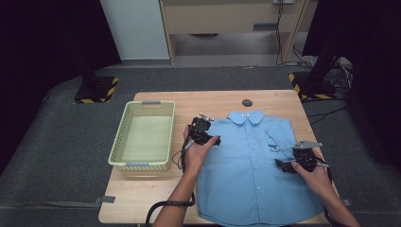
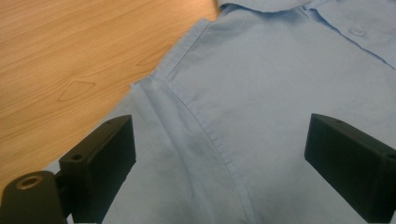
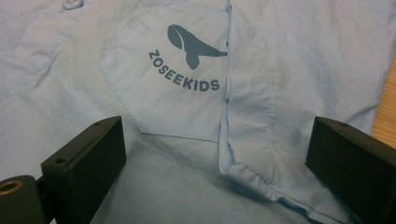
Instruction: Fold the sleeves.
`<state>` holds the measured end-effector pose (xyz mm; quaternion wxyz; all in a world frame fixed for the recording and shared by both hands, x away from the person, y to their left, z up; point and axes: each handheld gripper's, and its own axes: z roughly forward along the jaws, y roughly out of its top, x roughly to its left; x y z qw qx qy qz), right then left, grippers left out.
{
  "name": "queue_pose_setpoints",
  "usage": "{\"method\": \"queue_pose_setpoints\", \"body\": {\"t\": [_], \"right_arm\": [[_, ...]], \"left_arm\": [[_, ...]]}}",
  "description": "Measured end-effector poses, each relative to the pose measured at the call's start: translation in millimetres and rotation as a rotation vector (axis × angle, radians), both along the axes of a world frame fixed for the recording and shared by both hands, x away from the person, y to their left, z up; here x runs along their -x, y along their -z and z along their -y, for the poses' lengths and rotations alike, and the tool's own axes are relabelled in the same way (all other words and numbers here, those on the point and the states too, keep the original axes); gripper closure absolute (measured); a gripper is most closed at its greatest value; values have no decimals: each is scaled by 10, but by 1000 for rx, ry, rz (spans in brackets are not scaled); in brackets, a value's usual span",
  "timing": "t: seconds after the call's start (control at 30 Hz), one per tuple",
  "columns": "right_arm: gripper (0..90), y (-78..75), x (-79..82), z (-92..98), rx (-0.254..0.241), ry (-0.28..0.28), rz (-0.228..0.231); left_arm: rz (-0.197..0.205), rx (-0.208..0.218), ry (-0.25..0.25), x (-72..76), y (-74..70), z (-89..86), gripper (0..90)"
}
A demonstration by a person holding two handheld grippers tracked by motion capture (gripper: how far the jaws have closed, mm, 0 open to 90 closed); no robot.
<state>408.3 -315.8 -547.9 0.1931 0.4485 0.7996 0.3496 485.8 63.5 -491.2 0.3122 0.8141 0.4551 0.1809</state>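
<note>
Spread flat at the near right of the wooden surface [image 1: 142,198]: blue shirt [image 1: 250,170], collar at the far end, hem at the near edge, buttoned down the middle. Folded inward over the chest on the right side: short sleeve [image 3: 261,116], its edge partly covering the chest pocket [image 3: 177,93] with a whale print and the word ZOSEEKIDS. Over the shirt's left shoulder seam: left hand-held gripper [image 2: 219,158], jaws spread wide, cloth between them but not pinched. Over the folded sleeve and pocket on the right: right hand-held gripper [image 3: 217,163], jaws likewise spread wide, gripping nothing. Left of the shirt, well apart: pale green basket [image 1: 118,142], standing on the left half of the surface. Beyond the collar, near the far edge: small dark round disc [image 1: 247,102].
</note>
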Motion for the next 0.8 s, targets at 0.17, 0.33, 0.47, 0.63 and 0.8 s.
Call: {"method": "queue_pose_setpoints", "body": {"t": [0.17,0.33,0.47,0.63,0.8], "right_arm": [[49,1,-1,5,0,0,1],[49,1,2,17,1,-1,2],[49,1,12,37,-1,1,0],[49,1,29,67,0,4,0],[48,2,42,94,-1,6,0]], "left_arm": [[-1,-5,-3,-20,22,3,84],[-2,-9,-21,-41,39,-17,88],[-3,-12,-38,-33,49,-36,121],[-1,-21,-68,-35,61,-77,169],[18,-31,-104,-37,47,-110,242]]}}
